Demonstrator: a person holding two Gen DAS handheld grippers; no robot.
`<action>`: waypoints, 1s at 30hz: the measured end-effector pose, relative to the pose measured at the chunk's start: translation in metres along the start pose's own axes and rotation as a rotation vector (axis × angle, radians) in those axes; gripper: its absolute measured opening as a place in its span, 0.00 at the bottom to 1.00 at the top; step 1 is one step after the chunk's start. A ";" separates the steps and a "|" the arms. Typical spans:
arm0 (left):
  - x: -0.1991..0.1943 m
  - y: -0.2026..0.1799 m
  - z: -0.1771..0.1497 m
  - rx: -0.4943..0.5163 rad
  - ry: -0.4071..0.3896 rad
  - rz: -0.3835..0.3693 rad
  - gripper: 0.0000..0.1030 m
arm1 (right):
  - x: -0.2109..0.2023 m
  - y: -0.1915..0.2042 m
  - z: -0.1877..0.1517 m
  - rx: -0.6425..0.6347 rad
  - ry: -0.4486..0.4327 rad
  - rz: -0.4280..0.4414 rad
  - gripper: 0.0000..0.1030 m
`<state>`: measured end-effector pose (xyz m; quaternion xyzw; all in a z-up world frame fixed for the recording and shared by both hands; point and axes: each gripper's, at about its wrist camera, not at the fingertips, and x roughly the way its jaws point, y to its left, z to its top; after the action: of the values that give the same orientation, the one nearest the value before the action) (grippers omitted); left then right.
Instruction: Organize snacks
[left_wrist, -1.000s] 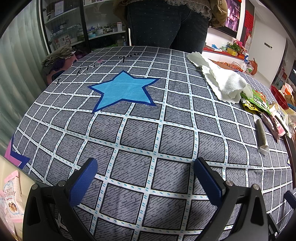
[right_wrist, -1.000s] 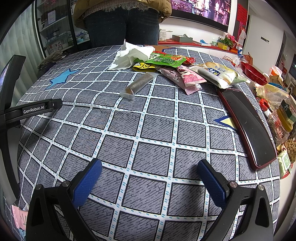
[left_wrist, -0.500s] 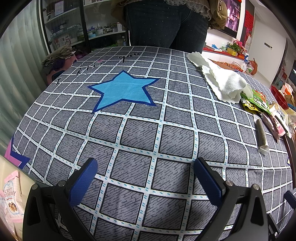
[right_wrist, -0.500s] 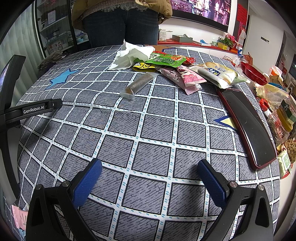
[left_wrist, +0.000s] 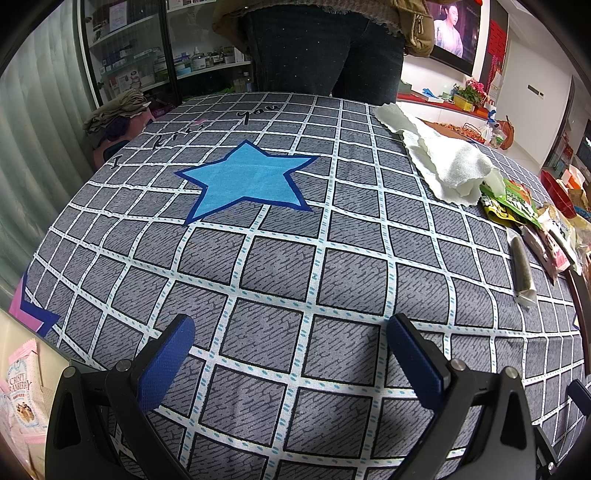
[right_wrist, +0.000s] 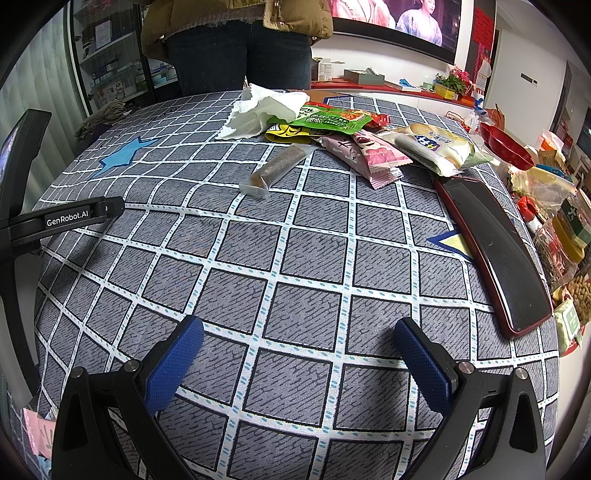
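**Snacks heaped at the far side, both grippers empty**

Grey checked tablecloth (right_wrist: 295, 258) carries a long dark red tray (right_wrist: 495, 254) at right, crumpled white paper towel (right_wrist: 266, 110) and snack packets (right_wrist: 369, 147) far. Left gripper (left_wrist: 291, 354) and right gripper (right_wrist: 295, 350) hover near, fingers spread apart.

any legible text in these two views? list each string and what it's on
"GenRobot.AI": on the left tool, seen in the right wrist view.
"CRISPY CRANBERRY": pink snack bag below the table edge; smaller print beneath unreadable.
"I", an unclear word, then "you": script on the tablecloth.
Green snack packet, white-blue bun wrapper: print too blurred to read.
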<state>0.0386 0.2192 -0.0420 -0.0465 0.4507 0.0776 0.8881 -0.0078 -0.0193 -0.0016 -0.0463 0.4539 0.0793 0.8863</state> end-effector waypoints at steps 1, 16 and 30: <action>0.000 0.000 0.000 0.000 0.000 0.000 1.00 | 0.001 -0.001 0.000 0.000 0.000 0.000 1.00; 0.002 -0.002 -0.003 -0.001 0.000 0.000 1.00 | 0.001 -0.002 0.000 -0.001 0.000 -0.001 1.00; 0.001 -0.002 -0.003 0.000 0.000 0.000 1.00 | 0.000 0.000 -0.001 0.000 0.000 -0.003 1.00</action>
<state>0.0375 0.2174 -0.0444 -0.0465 0.4506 0.0774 0.8881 -0.0086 -0.0193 -0.0021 -0.0469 0.4539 0.0781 0.8864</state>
